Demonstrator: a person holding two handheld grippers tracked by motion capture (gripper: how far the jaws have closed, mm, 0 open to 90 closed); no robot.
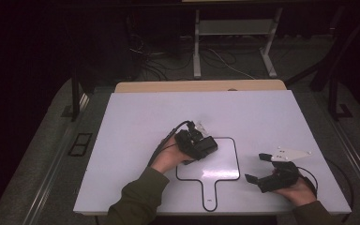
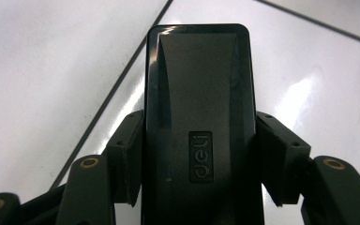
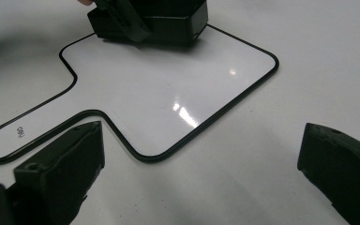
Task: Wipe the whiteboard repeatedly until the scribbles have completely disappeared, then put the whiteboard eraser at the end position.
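Note:
A black oblong device stamped "deli" is clamped between the pads of my left gripper, one jaw on each long side. In the high view that gripper holds the device at the upper left corner of a black paddle-shaped outline drawn on the white board. My right gripper sits to the right of the outline, near the front edge, jaws wide open with nothing between them. From the right gripper view, the device stands on the far corner of the outline.
The white board covers a wooden tabletop. Beyond it lie a dark floor, cables and a pale desk frame. A sleeved forearm enters at the bottom left.

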